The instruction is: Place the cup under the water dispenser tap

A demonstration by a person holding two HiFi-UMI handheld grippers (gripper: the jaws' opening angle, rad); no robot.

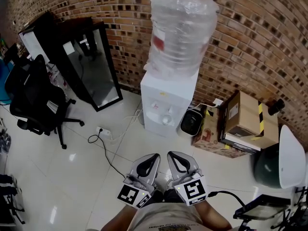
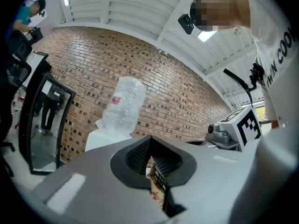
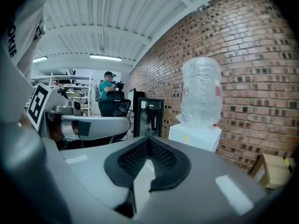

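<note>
Our left gripper (image 1: 154, 157) and right gripper (image 1: 172, 155) sit side by side at the bottom centre of the head view. Each has its jaws closed, ribbed black pads tip to tip, with nothing between them. Straight above them stands the boxy white dispenser (image 1: 168, 100), topped by a clear ribbed bottle (image 1: 180, 30) wrapped in crinkled plastic. In its tap recess sits a small pale round shape (image 1: 167, 120), possibly the cup, though it is too small for us to be sure. Glossy white tile (image 1: 72, 177) lies between the grippers and the dispenser. To the left of that stretch, a black cable (image 1: 103, 155) loops from a white power strip (image 1: 102, 131). Beside the dispenser's right foot is a small black rounded box (image 1: 191, 121), then stacked cardboard boxes (image 1: 245, 119) with yellow-black tape. At the left, a black-framed glass panel (image 1: 94, 69) leans on the rough brick wall (image 1: 260, 42), with a black wheeled office chair (image 1: 36, 100) further left.
</note>
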